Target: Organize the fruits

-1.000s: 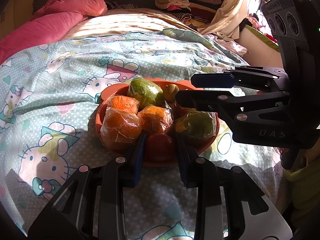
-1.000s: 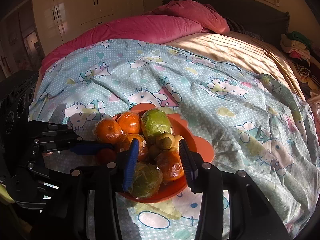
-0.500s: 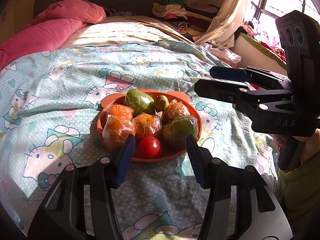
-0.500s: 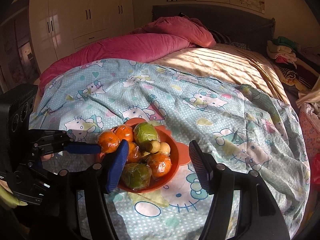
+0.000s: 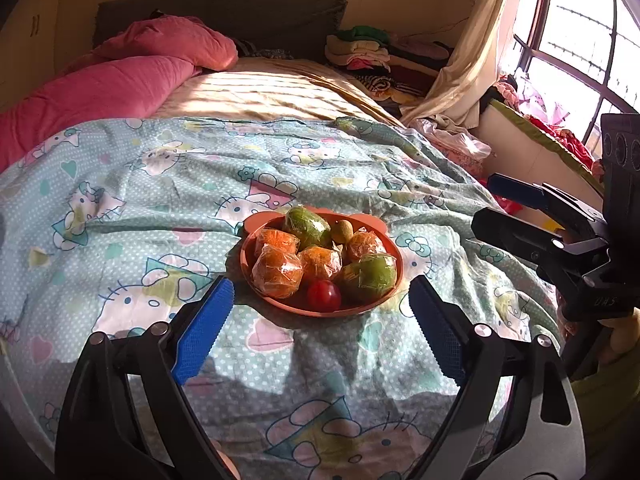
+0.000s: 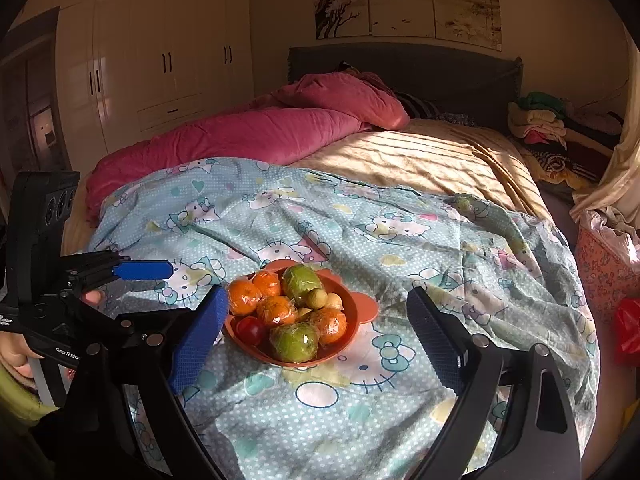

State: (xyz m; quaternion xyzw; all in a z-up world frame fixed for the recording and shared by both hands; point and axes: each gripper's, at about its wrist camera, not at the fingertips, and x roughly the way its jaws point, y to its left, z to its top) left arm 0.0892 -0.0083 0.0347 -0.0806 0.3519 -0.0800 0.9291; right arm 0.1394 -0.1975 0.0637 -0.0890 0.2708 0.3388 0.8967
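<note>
An orange bowl (image 5: 390, 240) sits on the Hello Kitty bedspread and also shows in the right wrist view (image 6: 362, 307). It holds several plastic-wrapped oranges (image 5: 277, 271), two wrapped green fruits (image 5: 370, 276), a small kiwi (image 5: 342, 231) and a red tomato (image 5: 323, 295). My left gripper (image 5: 320, 332) is open and empty, pulled back in front of the bowl. My right gripper (image 6: 316, 340) is open and empty, held back from the bowl on its right side. Each gripper shows in the other's view, the right one (image 5: 496, 204) and the left one (image 6: 160, 284).
The bedspread (image 5: 160, 208) covers the near half of the bed. A pink duvet (image 6: 248, 136) lies at the far left. Folded clothes (image 5: 360, 52) are piled at the headboard. A curtain and window (image 5: 576, 40) are to the right. A wardrobe (image 6: 160, 60) stands behind.
Both grippers have drawn back and up from the bowl and opened wider. The left one let go of the red tomato, which now lies in the bowl's front.
</note>
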